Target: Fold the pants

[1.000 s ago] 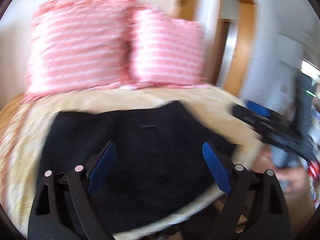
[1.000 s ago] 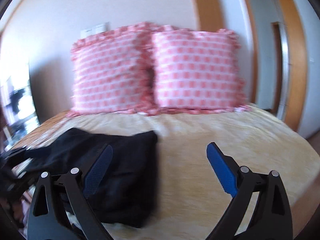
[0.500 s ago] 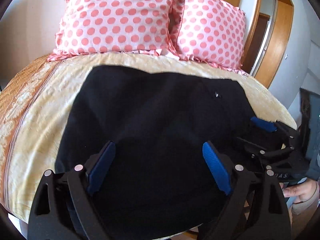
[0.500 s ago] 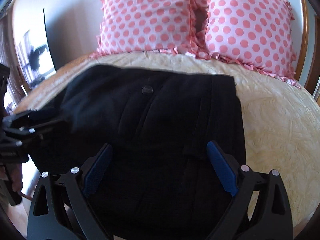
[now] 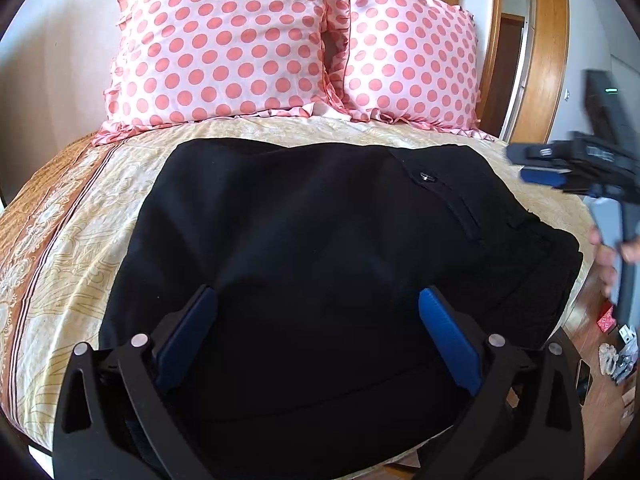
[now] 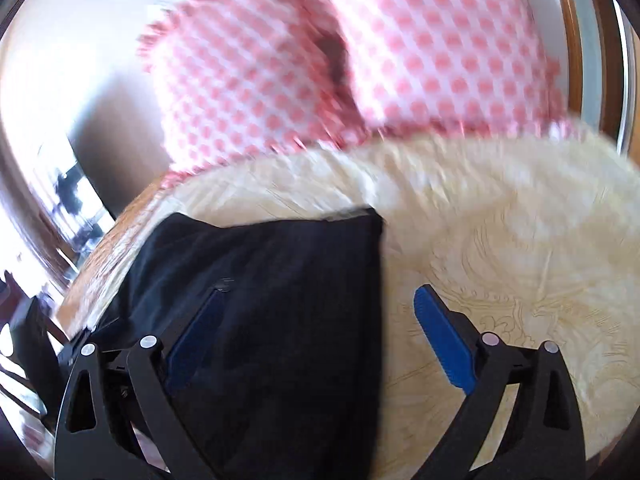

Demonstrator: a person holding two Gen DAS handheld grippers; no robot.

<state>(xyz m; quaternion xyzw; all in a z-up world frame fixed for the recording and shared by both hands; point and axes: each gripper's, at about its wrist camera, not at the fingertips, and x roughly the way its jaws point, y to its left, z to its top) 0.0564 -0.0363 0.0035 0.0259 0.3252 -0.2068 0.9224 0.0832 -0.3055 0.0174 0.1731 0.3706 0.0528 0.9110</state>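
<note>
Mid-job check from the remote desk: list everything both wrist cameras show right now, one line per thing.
Black fabric pants: one, black, spread flat on the bed, metal button up.
Pink polka-dot ruffled pillows: two, pink on white, upright at the bed's head.
Cream patterned bedspread: one, cream with an orange-brown border, under the pants.
Wooden door frame: one, brown, right of the pillows.
Small floor clutter: several items, too small to identify, lower right.
Left gripper: black with blue pads, jaws opening, over the pants, nothing gripped.
Right gripper: same colours, open, straddling the pants' edge.
Hand: one, holding the right gripper.
</note>
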